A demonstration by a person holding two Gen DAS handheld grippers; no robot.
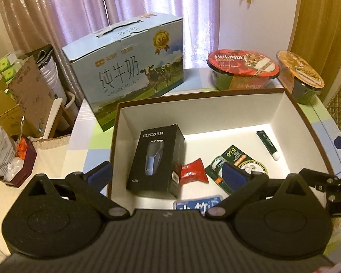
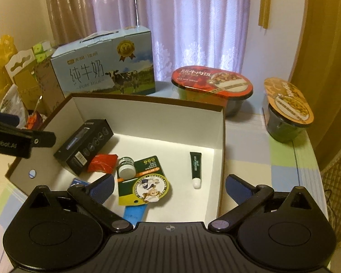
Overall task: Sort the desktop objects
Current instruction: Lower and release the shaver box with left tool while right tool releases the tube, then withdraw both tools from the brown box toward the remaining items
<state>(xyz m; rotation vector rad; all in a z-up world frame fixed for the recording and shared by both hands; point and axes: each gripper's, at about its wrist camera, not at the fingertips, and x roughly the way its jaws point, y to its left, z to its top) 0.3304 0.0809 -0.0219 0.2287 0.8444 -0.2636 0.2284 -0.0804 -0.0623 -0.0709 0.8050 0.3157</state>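
White-walled and brown-edged, one open cardboard box (image 1: 216, 111) sits on the pastel-checked surface (image 2: 250, 150) below both of your grippers. Six items lie inside it:

- One black carton (image 1: 156, 159) printed "FLYCO", with a shaver pictured on its face, lies at the left.
- One red foil sachet (image 1: 193, 170) touches the carton's lower corner.
- One green blister card (image 2: 143, 179) lies just beside the sachet. It carries a small white-capped jar (image 2: 126, 167) and a round cartoon badge.
- One dark green tube with a white cap (image 2: 195, 168) lies apart, towards the right wall.
- One blue flat packet (image 1: 197, 203) with white characters sits at the near edge, mostly hidden behind the gripper body.

Behind the box stand three packaged goods:

- One light-blue milk carton with a carry handle (image 1: 129, 68) is printed "纯牛奶 PURE MILK" and shows a cow and a gold medal.
- One oval meal bowl has a red lid (image 2: 212, 84).
- One oval meal bowl has an orange lid (image 2: 288, 100). The lid writing on both bowls is too small to read surely.

Your left gripper (image 1: 168, 173) hovers over the box's left half, jaws wide, holding nothing. Your right gripper (image 2: 169, 186) hovers over the right half, jaws wide, straddling the box's right wall, also holding nothing.
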